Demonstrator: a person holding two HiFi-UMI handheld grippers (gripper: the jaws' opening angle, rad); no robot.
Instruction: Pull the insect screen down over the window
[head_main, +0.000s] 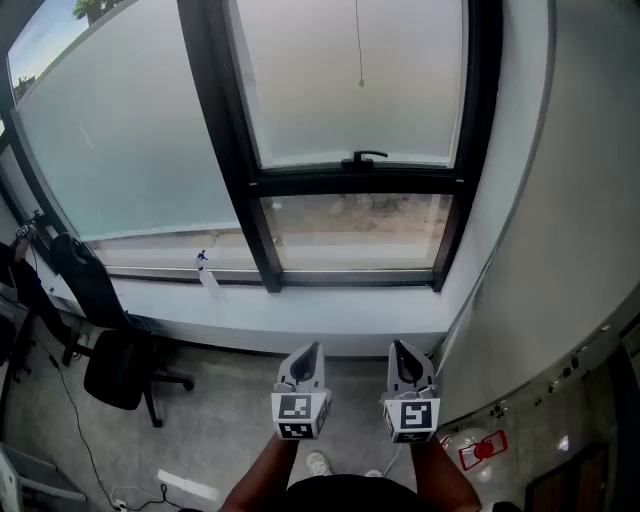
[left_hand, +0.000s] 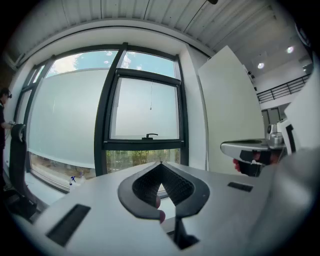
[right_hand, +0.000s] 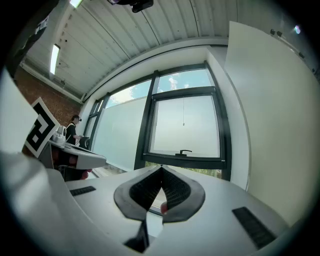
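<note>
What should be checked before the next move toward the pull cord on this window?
1. Is the pull cord in view, hanging free before the pane: ok.
2. Jaws open to take it: not ok; the left gripper and right gripper are both shut and empty.
3. Grippers near the cord: not ok; both sit low, below the sill.
4. Is the spray bottle out of the way: ok; it stands left of that pane.
5. Position of the insect screen: cannot tell.

A spray bottle (head_main: 205, 270) is seen on the sill (head_main: 330, 318). A black office chair (head_main: 118, 365) is set on the grey floor (head_main: 230, 390) at the left; a red-and-white object (head_main: 480, 447) is seen at the right.
</note>
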